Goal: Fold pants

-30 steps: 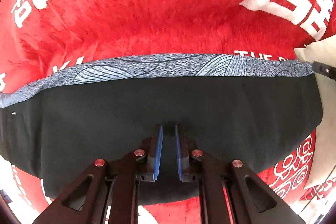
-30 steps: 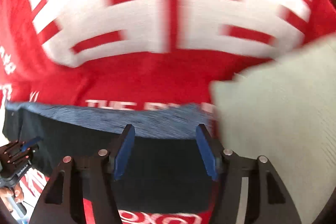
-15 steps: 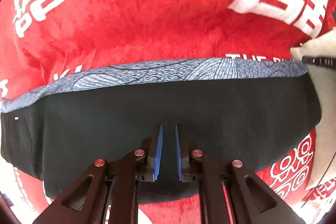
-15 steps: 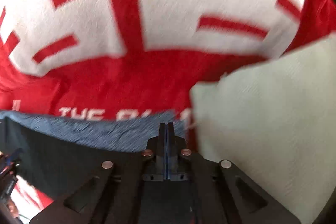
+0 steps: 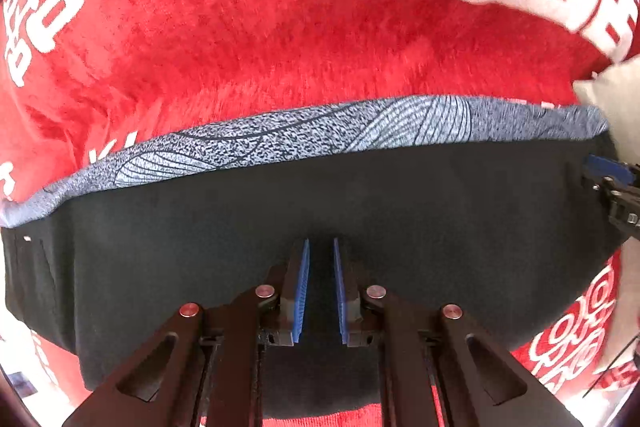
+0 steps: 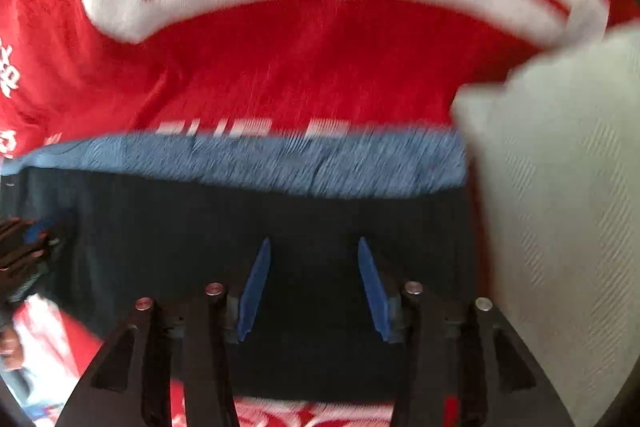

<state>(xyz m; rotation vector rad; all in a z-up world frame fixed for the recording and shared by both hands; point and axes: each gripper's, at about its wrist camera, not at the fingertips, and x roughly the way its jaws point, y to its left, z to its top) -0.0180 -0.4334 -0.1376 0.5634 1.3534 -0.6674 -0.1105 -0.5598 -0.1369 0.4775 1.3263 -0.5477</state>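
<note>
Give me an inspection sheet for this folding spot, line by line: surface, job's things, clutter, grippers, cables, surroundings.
Surface: red blanket with white lettering.
Job's things: black pants, patterned grey band along the far edge, lying flat.
Clutter: pale cloth beside the pants' right end.
Grippers: left gripper shut, narrow gap showing; right gripper open over the pants, jaws just reopened, nothing gripped.
Cables: thin dark line at the left view's lower right edge, unclear.
Surroundings: nothing seen.

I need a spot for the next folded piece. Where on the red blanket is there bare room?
Widest free patch: the red blanket beyond the pants' grey waistband, between the white lettering at left and right. A narrow strip shows at the pants' near edge. The right side is crowded: a pale cloth borders the pants, with the right gripper there.
</note>
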